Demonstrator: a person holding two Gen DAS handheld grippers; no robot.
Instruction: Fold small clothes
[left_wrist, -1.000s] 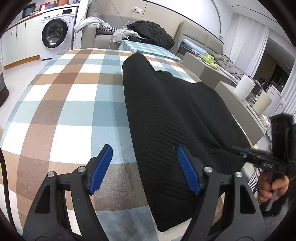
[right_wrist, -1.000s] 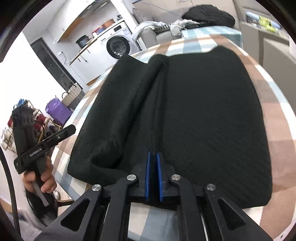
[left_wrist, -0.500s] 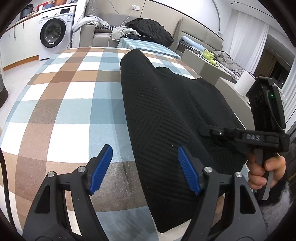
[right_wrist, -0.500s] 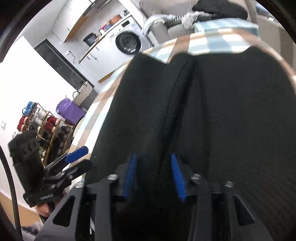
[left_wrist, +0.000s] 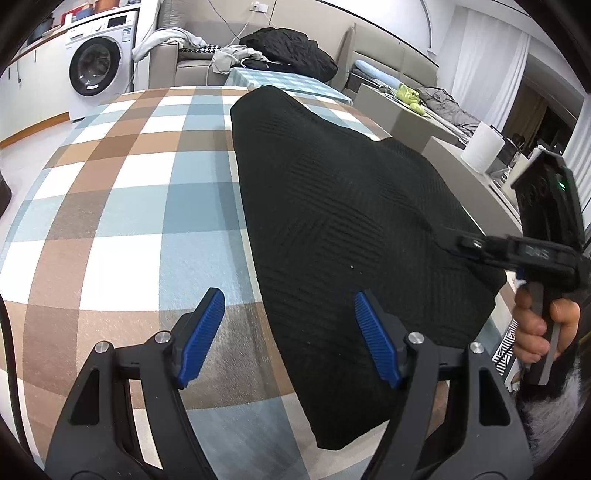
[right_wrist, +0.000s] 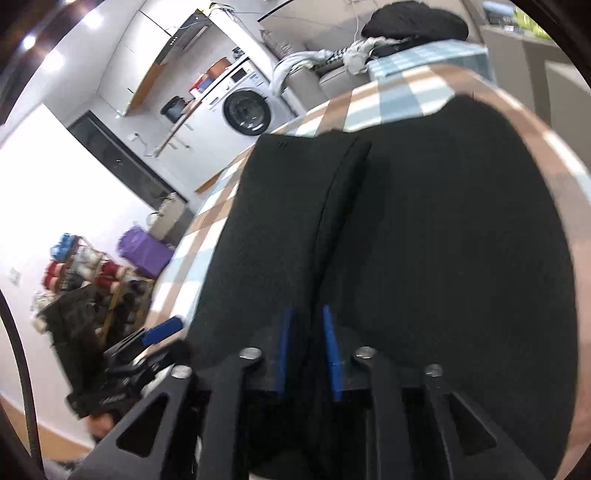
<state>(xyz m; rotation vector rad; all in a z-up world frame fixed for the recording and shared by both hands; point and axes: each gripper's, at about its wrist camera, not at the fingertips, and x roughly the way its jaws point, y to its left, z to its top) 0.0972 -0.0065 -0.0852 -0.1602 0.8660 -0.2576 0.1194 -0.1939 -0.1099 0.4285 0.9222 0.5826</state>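
Matt black ribbed knit garment (left_wrist: 343, 221) on a smooth, checked woven tablecloth (left_wrist: 122, 206).

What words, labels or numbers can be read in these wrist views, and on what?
"DAS": faint, on the body of the right tongs, seen in the left wrist view.
Washing machine: panel print and door sticker too small to read.
Left tongs: lettering on the body in the right wrist view, blurred, unreadable.

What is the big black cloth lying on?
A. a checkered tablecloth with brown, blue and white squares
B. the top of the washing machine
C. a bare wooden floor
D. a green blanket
A: in the left wrist view the black cloth lies spread on the checkered tablecloth, whose brown, blue and white squares show all along its side.
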